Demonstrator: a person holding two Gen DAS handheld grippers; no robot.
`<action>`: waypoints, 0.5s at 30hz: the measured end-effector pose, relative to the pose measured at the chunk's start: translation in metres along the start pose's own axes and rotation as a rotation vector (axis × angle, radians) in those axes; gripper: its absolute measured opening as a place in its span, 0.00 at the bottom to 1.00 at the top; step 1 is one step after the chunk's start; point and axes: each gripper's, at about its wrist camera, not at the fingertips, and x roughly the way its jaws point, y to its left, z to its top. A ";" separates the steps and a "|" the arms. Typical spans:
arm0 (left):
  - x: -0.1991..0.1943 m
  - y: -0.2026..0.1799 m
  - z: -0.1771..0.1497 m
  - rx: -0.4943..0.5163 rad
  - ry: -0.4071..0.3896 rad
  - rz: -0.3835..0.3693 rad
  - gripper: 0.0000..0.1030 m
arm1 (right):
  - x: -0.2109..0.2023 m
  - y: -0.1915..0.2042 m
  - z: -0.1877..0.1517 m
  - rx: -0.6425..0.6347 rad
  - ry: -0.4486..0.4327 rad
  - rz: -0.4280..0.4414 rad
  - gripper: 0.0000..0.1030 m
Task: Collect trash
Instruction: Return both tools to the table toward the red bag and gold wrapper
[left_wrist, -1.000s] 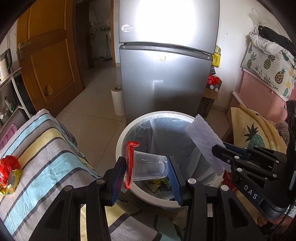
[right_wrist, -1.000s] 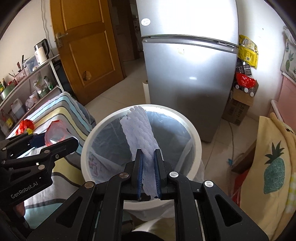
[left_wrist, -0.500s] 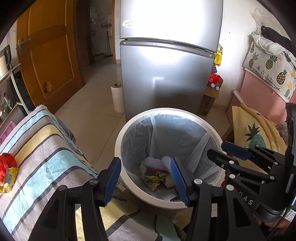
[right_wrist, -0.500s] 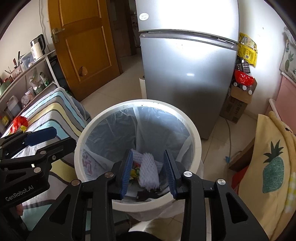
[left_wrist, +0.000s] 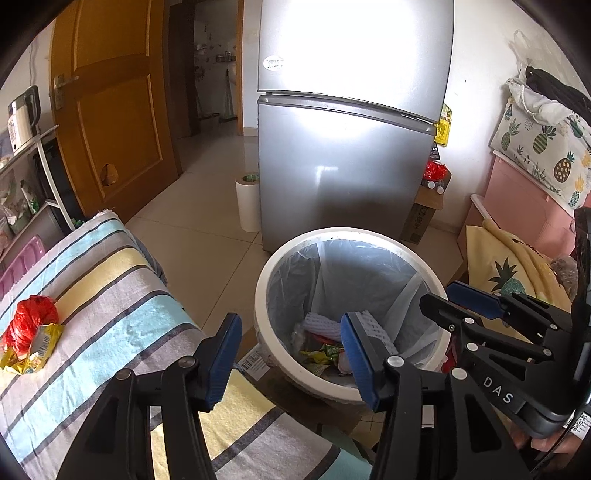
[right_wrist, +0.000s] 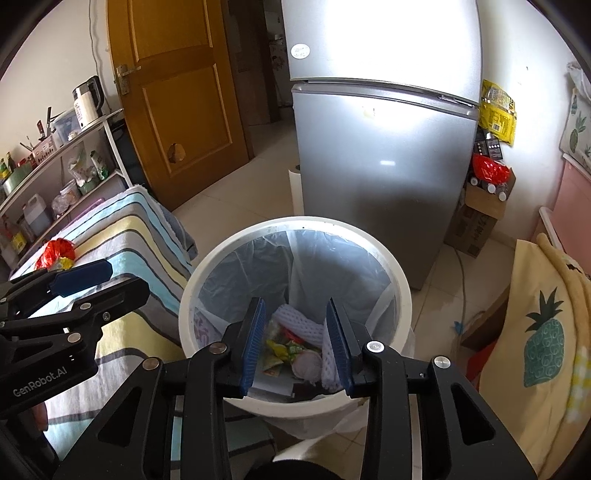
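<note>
A white round trash bin (left_wrist: 354, 236) (right_wrist: 295, 221) with a clear liner stands in front of both grippers. At its bottom lie a white foam net (left_wrist: 323, 325) (right_wrist: 299, 321) and crumpled wrappers (left_wrist: 317, 354) (right_wrist: 284, 349). My left gripper (left_wrist: 290, 354) (right_wrist: 118, 284) hangs open over the bin's near left rim, nothing between its blue pads. My right gripper (right_wrist: 295, 332) (left_wrist: 450, 302) is open above the bin's near side, also empty. A red bag with a yellow wrapper (left_wrist: 31, 325) (right_wrist: 55, 253) lies on the striped blanket (left_wrist: 110, 295).
A silver fridge (left_wrist: 347, 166) rises right behind the bin, with a paper roll (left_wrist: 248, 203) at its left and a cardboard box (right_wrist: 480, 221) at its right. A wooden door (left_wrist: 110, 122) and a shelf (right_wrist: 55, 166) are at the left. A pineapple blanket (right_wrist: 543, 332) is at the right.
Both jaws opened. The clear cup with the red wrapper left the left gripper and the white foam net left the right one; they dropped into the bin. Both grippers rose slightly.
</note>
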 end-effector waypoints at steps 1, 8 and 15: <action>-0.004 0.002 -0.001 0.002 -0.006 0.006 0.54 | -0.003 0.002 0.001 -0.001 -0.007 0.002 0.35; -0.027 0.021 -0.005 -0.031 -0.038 0.039 0.54 | -0.016 0.023 0.005 -0.022 -0.040 0.028 0.35; -0.048 0.045 -0.014 -0.066 -0.060 0.068 0.54 | -0.023 0.048 0.004 -0.053 -0.057 0.062 0.35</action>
